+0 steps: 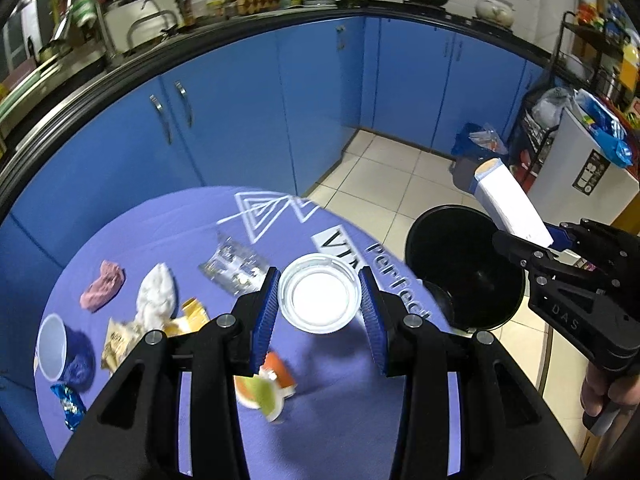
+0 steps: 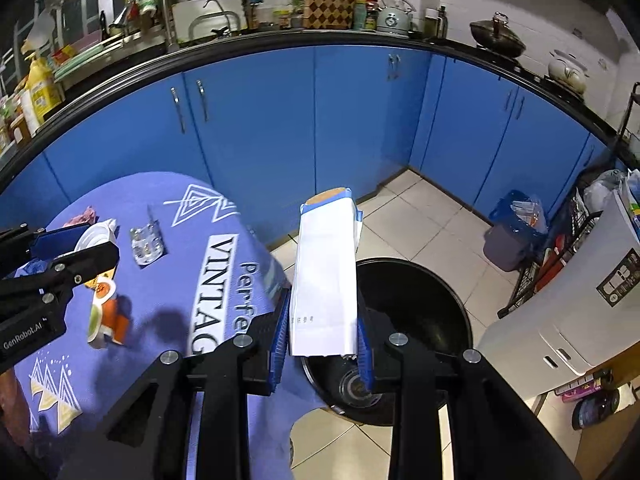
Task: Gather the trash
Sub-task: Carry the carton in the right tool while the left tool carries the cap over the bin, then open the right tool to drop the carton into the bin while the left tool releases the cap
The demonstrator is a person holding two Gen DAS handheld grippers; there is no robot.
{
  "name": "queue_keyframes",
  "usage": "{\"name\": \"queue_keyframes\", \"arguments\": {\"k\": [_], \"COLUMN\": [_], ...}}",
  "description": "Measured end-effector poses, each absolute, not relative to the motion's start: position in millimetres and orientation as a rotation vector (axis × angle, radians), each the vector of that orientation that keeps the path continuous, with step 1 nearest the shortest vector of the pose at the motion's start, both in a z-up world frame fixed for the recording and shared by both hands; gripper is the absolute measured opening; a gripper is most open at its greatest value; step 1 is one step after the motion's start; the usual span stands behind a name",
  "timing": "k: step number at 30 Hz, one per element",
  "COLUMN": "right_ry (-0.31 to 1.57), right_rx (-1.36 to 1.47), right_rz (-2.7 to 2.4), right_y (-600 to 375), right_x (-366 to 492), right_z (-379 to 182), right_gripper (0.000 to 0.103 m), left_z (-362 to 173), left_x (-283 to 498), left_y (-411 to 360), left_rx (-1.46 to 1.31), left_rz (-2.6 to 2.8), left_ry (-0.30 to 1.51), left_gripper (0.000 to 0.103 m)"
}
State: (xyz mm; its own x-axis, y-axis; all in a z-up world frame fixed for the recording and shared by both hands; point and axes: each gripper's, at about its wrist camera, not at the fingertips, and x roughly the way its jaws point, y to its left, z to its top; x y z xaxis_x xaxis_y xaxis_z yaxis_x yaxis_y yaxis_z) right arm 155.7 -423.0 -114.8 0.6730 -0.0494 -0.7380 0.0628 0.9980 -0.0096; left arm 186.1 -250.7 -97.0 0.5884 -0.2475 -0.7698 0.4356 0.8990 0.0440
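Both hands loaded. My left gripper (image 1: 320,304) has its pads clamped on the rim of a clear plastic cup (image 1: 319,299), held mouth-up above the purple tablecloth (image 1: 344,408). My right gripper (image 2: 323,344) is closed on the lower end of a flattened white carton (image 2: 326,276), which stands tall out of the jaws over the near rim of the black bin (image 2: 416,320) on the floor.

Risks as I judge them:
- Carton is long and gripped low; if I let go while it leans over the rim, it may tip out onto the tiles.
- Cup is pinched across a thin, springy rim. It could pop loose, or spill if the white inside is liquid; I cannot tell.
- Both grippers are near the same bin; they could knock together.

Still on the table: white paper cup (image 1: 52,346), crumpled tissue (image 1: 157,292), blister pack (image 1: 234,268), wrappers (image 1: 120,340).
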Motion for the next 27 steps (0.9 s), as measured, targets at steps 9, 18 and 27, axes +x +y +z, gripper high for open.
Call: {"name": "queue_keyframes", "arguments": {"k": [9,18,27], "right_ry": [0.812,0.805,0.809], "right_rx": [0.03,0.036,0.043], "right_rz": [-0.084,-0.098,-0.098], "right_y": [-447.1,-465.0,-477.1], "right_x": [159.6,164.7,172.7], "right_z": [-110.0,-109.4,-112.2], "right_gripper": [0.028,0.028,0.03], "left_z": [-91.6,-87.7,-87.9], "left_x": [191.3,197.7,205.2], "left_y": [-291.4,-314.9,-326.4], "left_rx": [0.288,0.314,0.324], "left_rz": [-0.449,-0.469,-0.465], "left_ry": [0.83,0.816,0.82], "left_gripper": [0.041,0.041,0.041]}}
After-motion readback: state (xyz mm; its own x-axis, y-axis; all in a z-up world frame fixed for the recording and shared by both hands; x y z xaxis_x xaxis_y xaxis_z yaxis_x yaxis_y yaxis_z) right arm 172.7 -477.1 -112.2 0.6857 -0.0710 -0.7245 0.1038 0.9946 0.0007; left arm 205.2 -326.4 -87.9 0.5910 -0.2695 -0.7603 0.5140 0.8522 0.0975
